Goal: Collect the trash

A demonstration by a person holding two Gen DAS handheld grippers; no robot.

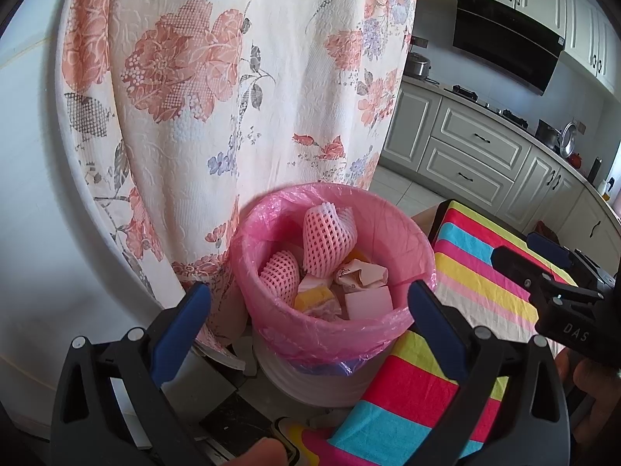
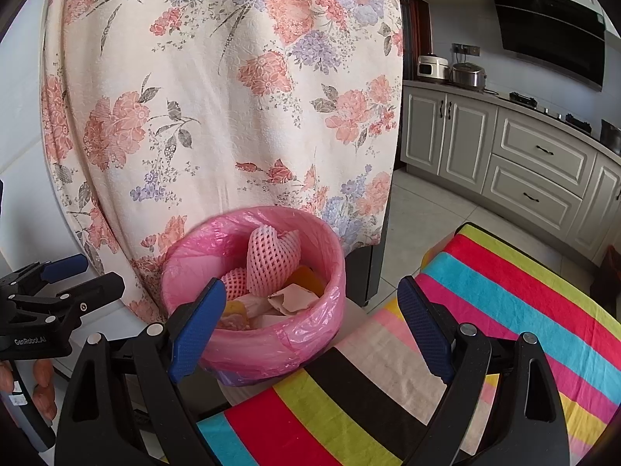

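A white bin lined with a pink bag (image 1: pixel 271 312) (image 2: pixel 268 345) stands on the floor in front of both grippers. Inside lie pink foam fruit nets (image 1: pixel 328 240) (image 2: pixel 271 264), torn cardboard (image 1: pixel 363 273) (image 2: pixel 291 299) and yellow scraps (image 1: pixel 314 297). My left gripper (image 1: pixel 306 324) is open and empty, its fingers straddling the bin's near rim. My right gripper (image 2: pixel 310 326) is open and empty, just above the bin's near right side. The right gripper shows at the right of the left wrist view (image 1: pixel 555 283); the left one shows at the left of the right wrist view (image 2: pixel 58 295).
A floral cloth (image 1: pixel 233 77) (image 2: pixel 233 97) hangs right behind the bin. A striped colourful cloth (image 1: pixel 485 272) (image 2: pixel 485 310) covers a surface to the right of the bin. Kitchen cabinets (image 1: pixel 477 147) (image 2: pixel 524 163) and a range hood (image 1: pixel 508 35) stand at the far right.
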